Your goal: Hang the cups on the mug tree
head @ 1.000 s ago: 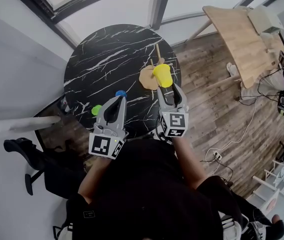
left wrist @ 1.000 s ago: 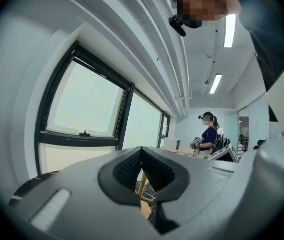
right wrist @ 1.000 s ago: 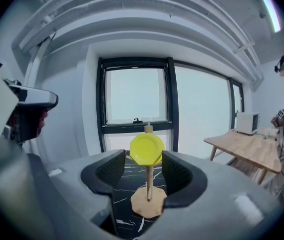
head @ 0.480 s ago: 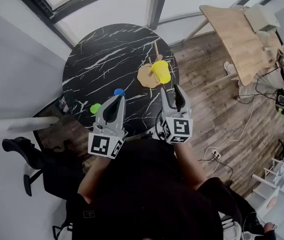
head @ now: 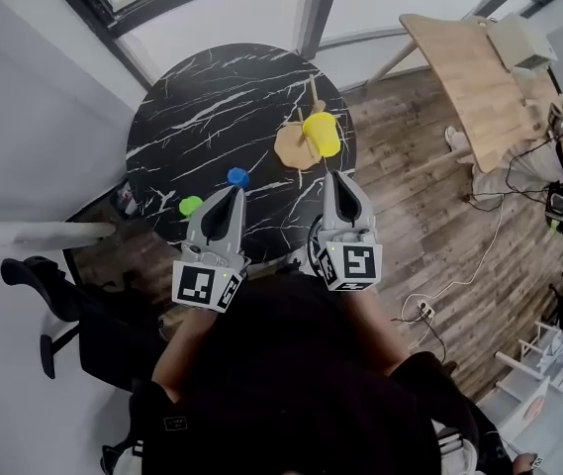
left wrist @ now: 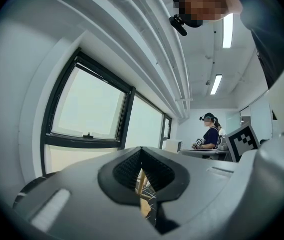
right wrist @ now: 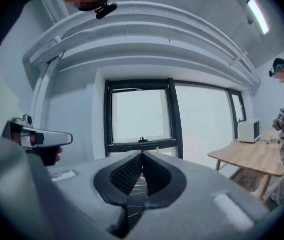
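Head view showed a round black marble table [head: 202,97] with a wooden mug tree [head: 294,146] standing at about 3 o'clock on its top. A yellow cup [head: 322,133] sat up against the tree's pegs and was judged hung, though the peg contact was too small to confirm. Two cups remained loose on the table: a blue cup [head: 238,177] at 6 o'clock and a green cup [head: 191,206] at 7 o'clock, close to the rim and apart from each other. The left gripper [head: 233,192] was held just at the near side of the blue cup, with its jaws clenched on nothing. The right gripper [head: 332,176] hung at 6 o'clock of the tree, clear of the yellow cup. Its jaws had just been closing and now met pad to pad with nothing between them, as the right gripper view confirmed. The cups were judged small, light and stiff, probably plastic, with smooth walls that could slip under a weak pinch but were unlikely to break. Handles could not be made out at this size. The recommended hold was across the rim, with one pad inside and one outside the wall, on the side opposite any handle so that the handle stayed free for a peg. Such light cups could tip or skid when nudged.
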The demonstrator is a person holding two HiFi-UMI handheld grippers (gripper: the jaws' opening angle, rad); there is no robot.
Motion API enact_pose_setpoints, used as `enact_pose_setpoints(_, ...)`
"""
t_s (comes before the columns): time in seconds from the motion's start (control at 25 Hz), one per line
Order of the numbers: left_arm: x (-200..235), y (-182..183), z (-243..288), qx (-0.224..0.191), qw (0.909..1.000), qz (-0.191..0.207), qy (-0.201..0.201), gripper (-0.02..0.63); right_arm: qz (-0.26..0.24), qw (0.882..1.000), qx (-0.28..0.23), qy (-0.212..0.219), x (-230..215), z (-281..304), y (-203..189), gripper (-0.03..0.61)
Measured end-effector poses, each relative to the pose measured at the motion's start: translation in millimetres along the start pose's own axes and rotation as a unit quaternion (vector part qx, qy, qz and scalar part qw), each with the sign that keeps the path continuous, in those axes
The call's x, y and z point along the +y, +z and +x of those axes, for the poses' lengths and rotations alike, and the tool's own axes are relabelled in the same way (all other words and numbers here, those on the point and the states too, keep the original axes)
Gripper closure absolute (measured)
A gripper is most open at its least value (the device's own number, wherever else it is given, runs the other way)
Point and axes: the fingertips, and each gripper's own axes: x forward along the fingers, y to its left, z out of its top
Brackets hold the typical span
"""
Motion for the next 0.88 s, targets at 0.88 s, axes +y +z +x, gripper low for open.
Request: enact_pose_setpoints(0.88,71,-23,-95,0.014,0.9858,-0.006,0.167,0.617,-0.003,0.982,0.038,0.187,123,7,-22,0.581)
